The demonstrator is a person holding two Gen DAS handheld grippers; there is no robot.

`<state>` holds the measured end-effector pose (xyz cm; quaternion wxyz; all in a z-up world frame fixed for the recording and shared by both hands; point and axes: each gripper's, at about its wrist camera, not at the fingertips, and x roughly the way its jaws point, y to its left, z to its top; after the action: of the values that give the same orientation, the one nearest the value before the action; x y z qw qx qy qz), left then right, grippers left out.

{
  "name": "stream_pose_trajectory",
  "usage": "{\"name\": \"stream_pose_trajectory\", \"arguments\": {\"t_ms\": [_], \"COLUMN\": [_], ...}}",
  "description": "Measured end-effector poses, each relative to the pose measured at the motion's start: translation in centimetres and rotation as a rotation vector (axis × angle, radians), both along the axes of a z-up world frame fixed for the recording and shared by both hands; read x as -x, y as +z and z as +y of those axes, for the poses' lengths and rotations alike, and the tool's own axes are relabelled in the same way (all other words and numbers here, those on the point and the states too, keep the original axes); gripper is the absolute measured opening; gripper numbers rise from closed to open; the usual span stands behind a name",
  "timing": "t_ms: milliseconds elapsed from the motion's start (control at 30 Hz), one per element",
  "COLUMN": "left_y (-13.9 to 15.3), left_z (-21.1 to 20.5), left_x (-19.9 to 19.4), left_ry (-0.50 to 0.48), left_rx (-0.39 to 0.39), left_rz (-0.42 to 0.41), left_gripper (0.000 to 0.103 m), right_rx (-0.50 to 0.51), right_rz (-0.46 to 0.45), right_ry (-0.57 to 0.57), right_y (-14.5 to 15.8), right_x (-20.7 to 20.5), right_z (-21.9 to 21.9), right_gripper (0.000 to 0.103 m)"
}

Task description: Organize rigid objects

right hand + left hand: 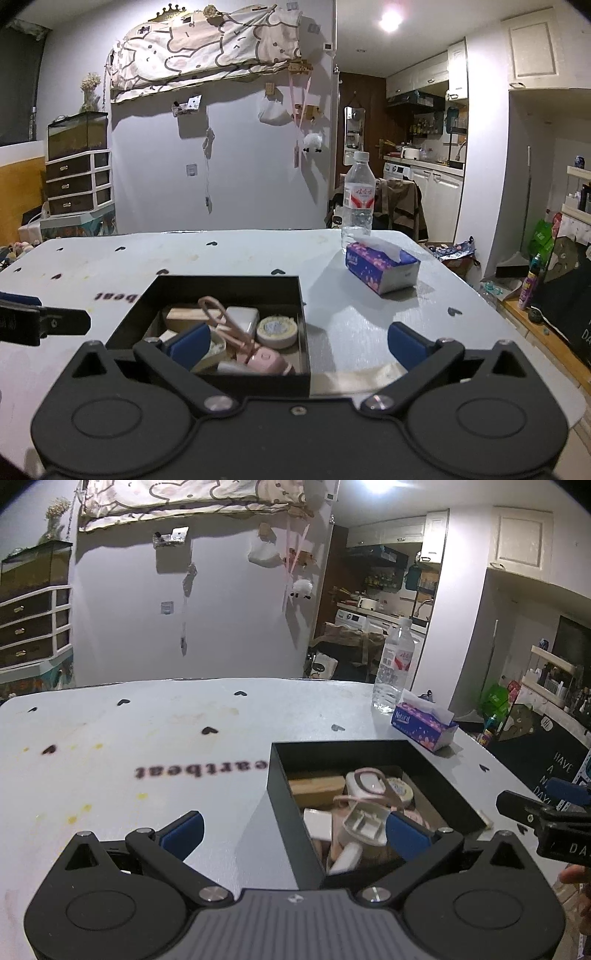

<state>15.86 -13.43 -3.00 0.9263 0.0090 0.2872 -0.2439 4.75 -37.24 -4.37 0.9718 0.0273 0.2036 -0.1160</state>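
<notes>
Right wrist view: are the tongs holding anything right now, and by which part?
Nothing is held. The right tongs stand wide open above the near edge of the black square box, pads touching nothing.

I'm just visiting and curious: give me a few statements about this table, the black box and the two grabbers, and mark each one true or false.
1. The black box holds several small items, among them a pink eyelash curler. True.
2. The water bottle lies on its side. False: it stands upright behind the tissue pack.
3. The right gripper has its jaws wide apart and holds nothing. True.
4. The tissue pack sits inside the black box. False: it lies on the table, outside the box.
5. The left gripper is clamped on the round tin. False: its jaws are open and empty, and the tin lies in the box.
</notes>
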Motion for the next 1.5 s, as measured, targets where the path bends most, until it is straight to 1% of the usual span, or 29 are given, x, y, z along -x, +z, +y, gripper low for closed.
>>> {"name": "stream_pose_trajectory", "arguments": {"t_ms": [100,367,433,800,1500], "left_y": [-0.5,-1.6,-1.9,-2.3,-2.1], "left_z": [0.4,1.4,1.5,2.6,3.0], "left_x": [1.5,4.5,5.3,8.4,9.8], "left_ry": [0.013,0.042,0.052,0.093,0.107], "left_rx": [-0.013,-0.021,-0.03,-0.021,-0.021], "left_rz": [-0.024,-0.067,-0.079,-0.119,-0.146], "left_gripper": [0.103,0.103,0.103,0.103,0.103], "right_rx": [0.004,0.024,0.025,0.036,0.037], "right_rz": [-0.028,-0.052,-0.057,-0.083,-0.089], "right_ry": [-0.01,-0.021,-0.021,0.0,0.006], "right_y": [-0.4,-1.1,-1.2,-1.6,-1.8], "right_x": [1.4,4.2,4.7,6.9,7.5], "right_z": [0.5,1.1,1.2,1.6,1.9], "right_gripper": [0.103,0.103,0.103,0.103,0.103]}}
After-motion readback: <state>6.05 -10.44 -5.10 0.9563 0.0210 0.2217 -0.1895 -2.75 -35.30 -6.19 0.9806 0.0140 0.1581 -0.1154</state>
